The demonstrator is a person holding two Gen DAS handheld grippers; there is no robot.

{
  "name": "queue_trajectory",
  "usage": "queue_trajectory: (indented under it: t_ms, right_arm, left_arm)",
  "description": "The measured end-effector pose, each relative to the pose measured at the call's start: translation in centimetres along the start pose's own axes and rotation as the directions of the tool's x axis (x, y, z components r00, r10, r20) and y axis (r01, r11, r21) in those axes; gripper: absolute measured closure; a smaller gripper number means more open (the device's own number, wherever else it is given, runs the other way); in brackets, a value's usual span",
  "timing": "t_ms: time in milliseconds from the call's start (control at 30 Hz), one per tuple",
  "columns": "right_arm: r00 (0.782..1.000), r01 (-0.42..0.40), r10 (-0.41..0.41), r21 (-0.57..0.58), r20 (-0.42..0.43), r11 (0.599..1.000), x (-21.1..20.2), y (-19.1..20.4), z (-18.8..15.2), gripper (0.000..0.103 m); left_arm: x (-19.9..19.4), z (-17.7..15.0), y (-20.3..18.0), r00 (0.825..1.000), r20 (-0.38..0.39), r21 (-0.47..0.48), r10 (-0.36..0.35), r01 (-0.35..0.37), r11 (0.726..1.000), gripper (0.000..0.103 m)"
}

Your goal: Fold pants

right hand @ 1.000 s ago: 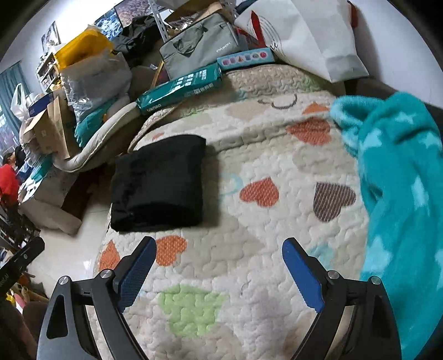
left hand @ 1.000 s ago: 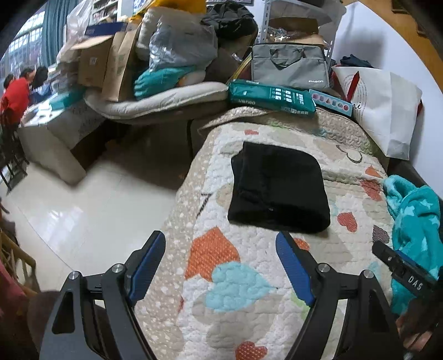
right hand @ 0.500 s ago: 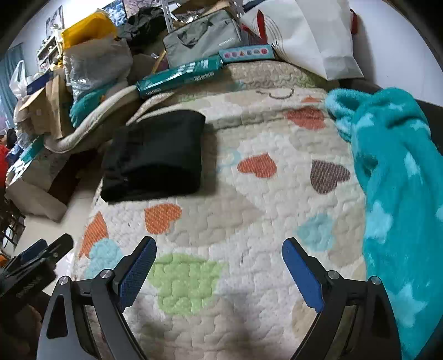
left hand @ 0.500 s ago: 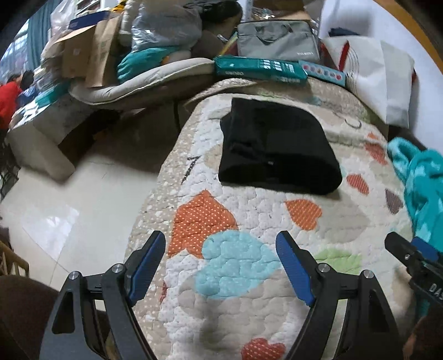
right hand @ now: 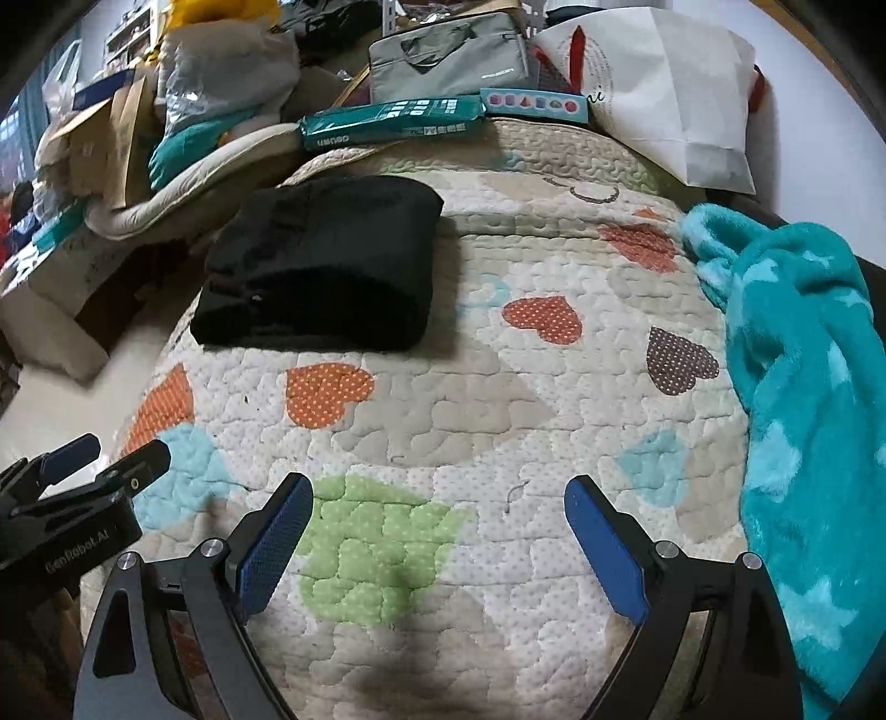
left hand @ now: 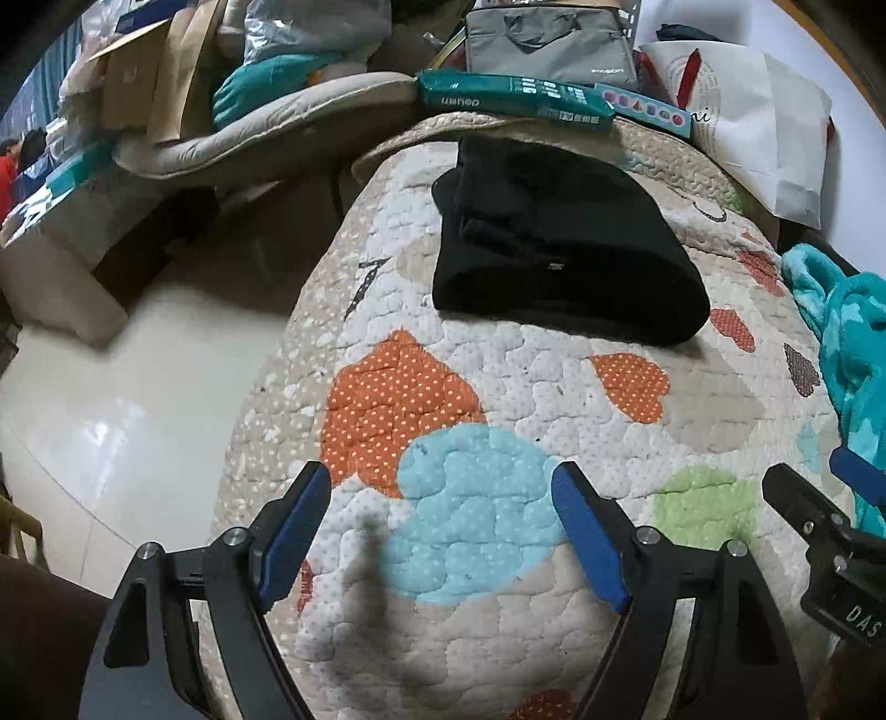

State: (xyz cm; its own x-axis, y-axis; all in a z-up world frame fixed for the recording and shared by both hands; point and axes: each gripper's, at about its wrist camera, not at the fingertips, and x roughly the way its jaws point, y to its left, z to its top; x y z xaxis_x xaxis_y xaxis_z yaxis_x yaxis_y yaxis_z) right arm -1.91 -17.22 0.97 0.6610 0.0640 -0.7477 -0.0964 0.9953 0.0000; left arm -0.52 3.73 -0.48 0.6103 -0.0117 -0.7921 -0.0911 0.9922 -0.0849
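Black pants point(left hand: 559, 243) lie folded into a thick rectangle on the far left part of a heart-patterned quilt point(left hand: 498, 421). They also show in the right wrist view point(right hand: 326, 266). My left gripper point(left hand: 443, 531) is open and empty, low over the quilt's near edge, well short of the pants. My right gripper point(right hand: 437, 543) is open and empty over a green heart patch, also well short of the pants. Each gripper shows at the edge of the other's view.
A teal fleece blanket point(right hand: 803, 387) is bunched along the quilt's right side. Flat green boxes point(left hand: 515, 99), a grey laptop bag point(left hand: 548, 44) and a white paper bag point(left hand: 764, 127) sit at the far end. Cluttered boxes and bare floor point(left hand: 111, 399) lie to the left.
Both grippers have pulled back toward the near edge of the quilt, away from the pants, and stayed open. The folded pants have not moved.
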Motion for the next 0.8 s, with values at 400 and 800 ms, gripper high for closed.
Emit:
queue_trajectory:
  t_ms: [400,800]
  right_arm:
    - [1.0,-0.005,0.005,-0.006,-0.011,1.0,0.34,0.1,-0.19,0.008]
    - [1.0,-0.008,0.007,-0.02,-0.014,1.0,0.47,0.48,-0.41,0.008]
  left_arm:
    - [0.27,-0.17,-0.12,1.0,-0.011,0.001,-0.003,0.003,1.0,0.022]
    - [0.09,-0.22,0.22,1.0,-0.005,-0.01,-0.001,0.001,1.0,0.022]
